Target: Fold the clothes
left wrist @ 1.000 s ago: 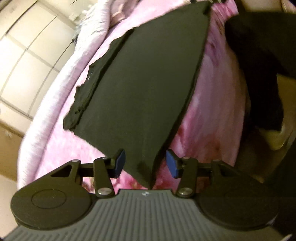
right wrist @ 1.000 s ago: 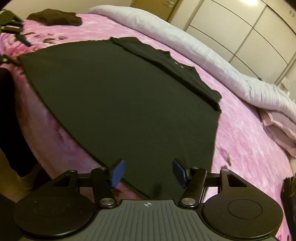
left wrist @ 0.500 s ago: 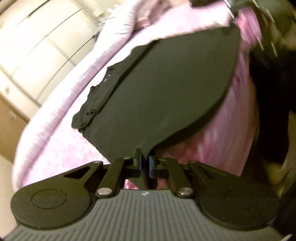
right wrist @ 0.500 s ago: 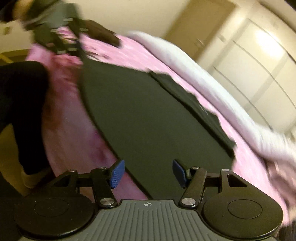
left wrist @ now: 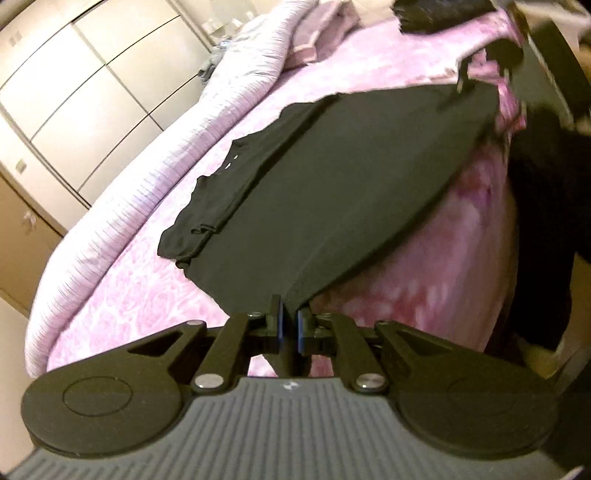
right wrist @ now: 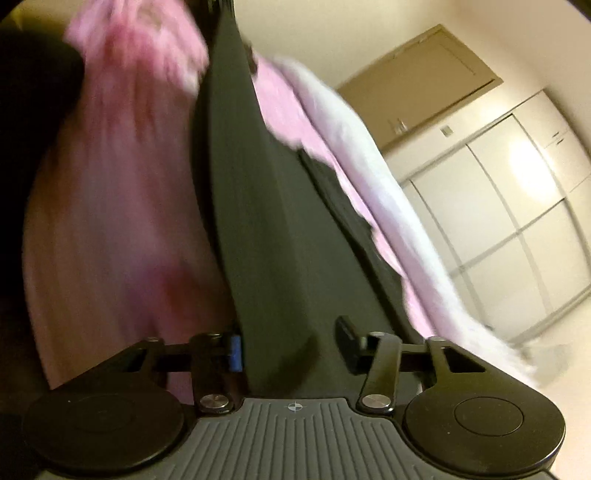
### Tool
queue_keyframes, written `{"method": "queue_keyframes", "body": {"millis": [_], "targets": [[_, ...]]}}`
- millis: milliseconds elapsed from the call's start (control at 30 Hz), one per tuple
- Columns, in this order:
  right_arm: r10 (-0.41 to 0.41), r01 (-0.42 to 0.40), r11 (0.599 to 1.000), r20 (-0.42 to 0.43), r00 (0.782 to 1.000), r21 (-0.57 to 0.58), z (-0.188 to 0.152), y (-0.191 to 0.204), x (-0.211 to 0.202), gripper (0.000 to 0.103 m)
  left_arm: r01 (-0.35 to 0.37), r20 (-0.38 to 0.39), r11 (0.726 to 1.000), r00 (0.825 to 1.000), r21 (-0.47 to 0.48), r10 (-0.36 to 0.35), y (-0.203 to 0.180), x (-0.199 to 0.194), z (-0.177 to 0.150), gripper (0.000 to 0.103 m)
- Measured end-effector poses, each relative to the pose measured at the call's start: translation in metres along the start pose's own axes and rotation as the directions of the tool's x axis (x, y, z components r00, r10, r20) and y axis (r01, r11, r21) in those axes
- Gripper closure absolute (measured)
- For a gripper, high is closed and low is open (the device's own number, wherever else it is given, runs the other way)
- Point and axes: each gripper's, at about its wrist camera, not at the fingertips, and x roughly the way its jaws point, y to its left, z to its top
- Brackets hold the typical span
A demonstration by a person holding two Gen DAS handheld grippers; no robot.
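A black garment [left wrist: 351, 192] lies spread flat on the pink bed cover [left wrist: 443, 258], with a sleeve folded in along its far side. My left gripper [left wrist: 290, 328] is shut on the garment's near corner, which is pulled up off the bed. In the right wrist view the same black garment [right wrist: 273, 229] runs away from me, blurred. My right gripper [right wrist: 291, 343] is tilted over its near edge. Its jaws are closing with the cloth between them, and the pads do not press on it. The right gripper [left wrist: 480, 70] also shows as a blur at the garment's far corner.
A pale lilac duvet [left wrist: 155, 177] is bunched along the far side of the bed. Folded pink clothes [left wrist: 325, 33] and a dark pile [left wrist: 439, 14] sit near the bed's far end. White wardrobe doors [right wrist: 509, 206] stand behind. A person's dark-clad leg [left wrist: 539, 229] is beside the bed.
My left gripper closed on the garment's corner and rose with it. My right gripper rolled, dropped to the garment's edge, and its jaws narrowed around the cloth.
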Motion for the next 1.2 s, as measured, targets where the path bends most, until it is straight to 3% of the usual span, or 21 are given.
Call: {"method": "queue_keyframes", "body": {"millis": [167,333,467,633,800,967,1133,1200], "targets": [[-0.078,0.064,0.995,-0.187,0.979,-0.078,-0.082,-0.029,-0.002,0.079,-0.03,-0.022,0.994,0.999,0.102,0.033,-0.018,0.014,-0.007,0.097],[-0.063,0.038,0.988,-0.174,0.983,-0.147,-0.093,-0.041,-0.003,0.101,-0.065,-0.039,0.974,0.996,0.218,0.075,-0.026,0.03,-0.008,0.097],[-0.064,0.045,0.993,-0.17,0.983,-0.113,-0.087,-0.058,-0.001,0.101,-0.093,-0.021,0.958,0.994,0.272,0.103,-0.021,0.019,-0.005,0.098],[-0.088,0.075,0.994,-0.167,0.982,-0.085,-0.08,-0.077,-0.027,0.102,-0.089,-0.004,0.965,0.996,0.248,0.093,-0.014,-0.026,-0.009,0.099],[-0.124,0.119,0.992,-0.144,0.982,-0.038,-0.065,-0.087,-0.076,0.102,-0.018,-0.01,0.983,1.0,0.181,0.021,-0.025,-0.075,-0.021,0.099],[-0.15,0.151,0.988,-0.136,0.979,-0.005,-0.057,-0.08,-0.148,0.102,0.118,-0.005,0.982,0.993,0.144,-0.118,-0.041,-0.124,-0.03,0.099],[-0.161,0.165,0.986,-0.137,0.977,0.015,-0.048,-0.074,-0.201,0.102,0.164,0.009,0.98,0.986,0.115,-0.166,-0.029,-0.148,-0.026,0.099],[-0.149,0.151,0.988,-0.136,0.979,0.009,-0.045,-0.076,-0.206,0.102,0.143,0.025,0.985,0.989,0.095,-0.146,-0.014,-0.145,-0.019,0.099]]}}
